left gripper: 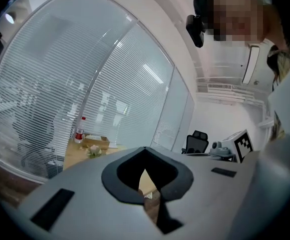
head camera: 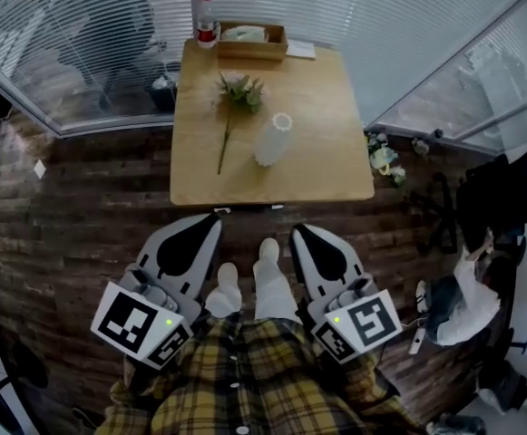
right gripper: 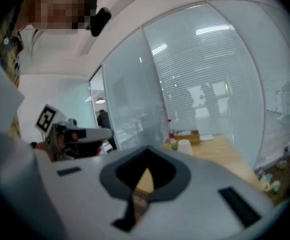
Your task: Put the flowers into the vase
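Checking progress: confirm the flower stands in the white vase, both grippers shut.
Wrong: the head view shows the flower lying on the table beside the white vase, not in it. Left gripper and right gripper are shut.

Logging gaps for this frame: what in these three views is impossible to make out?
Head view: what lies in the wooden box is too small to identify.
Head view: the bottle label is too small to read.
Left gripper view: the vase is hidden behind the left gripper's own body.
Head view: the flowers on the floor are too small to count.
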